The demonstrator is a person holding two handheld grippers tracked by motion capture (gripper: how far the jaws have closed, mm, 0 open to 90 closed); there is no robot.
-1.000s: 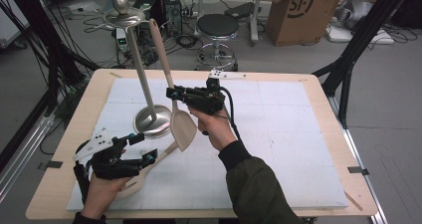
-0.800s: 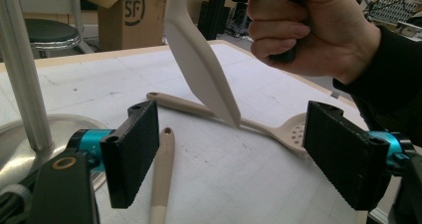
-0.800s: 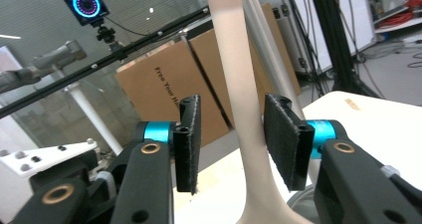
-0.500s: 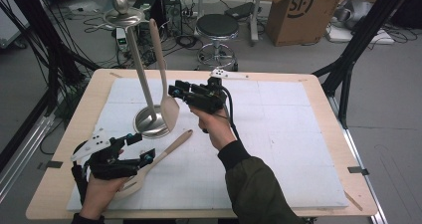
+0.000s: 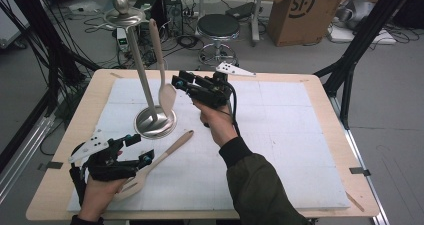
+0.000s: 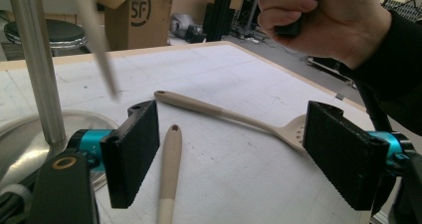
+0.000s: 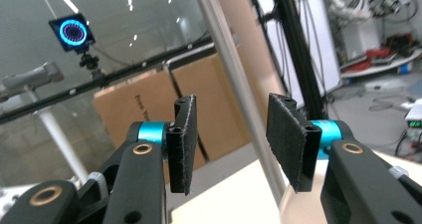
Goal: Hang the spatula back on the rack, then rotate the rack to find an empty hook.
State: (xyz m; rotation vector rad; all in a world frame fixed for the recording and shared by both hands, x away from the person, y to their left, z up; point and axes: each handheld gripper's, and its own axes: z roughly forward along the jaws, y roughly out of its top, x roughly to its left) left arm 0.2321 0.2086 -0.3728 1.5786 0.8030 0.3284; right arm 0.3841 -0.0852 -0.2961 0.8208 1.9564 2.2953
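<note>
"SF" on cardboard box [image 5: 300,12]; other print unreadable.

Glossy polished metal stand [image 5: 145,85], matt beige plastic-looking spatula [image 5: 155,157], wooden table rim [image 5: 310,80], matt white mat [image 5: 280,135]

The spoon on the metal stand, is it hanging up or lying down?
Hanging up. The beige spoon dangles from the stand, bowl down over the round base, while a slotted spatula lies flat on the table.
</note>
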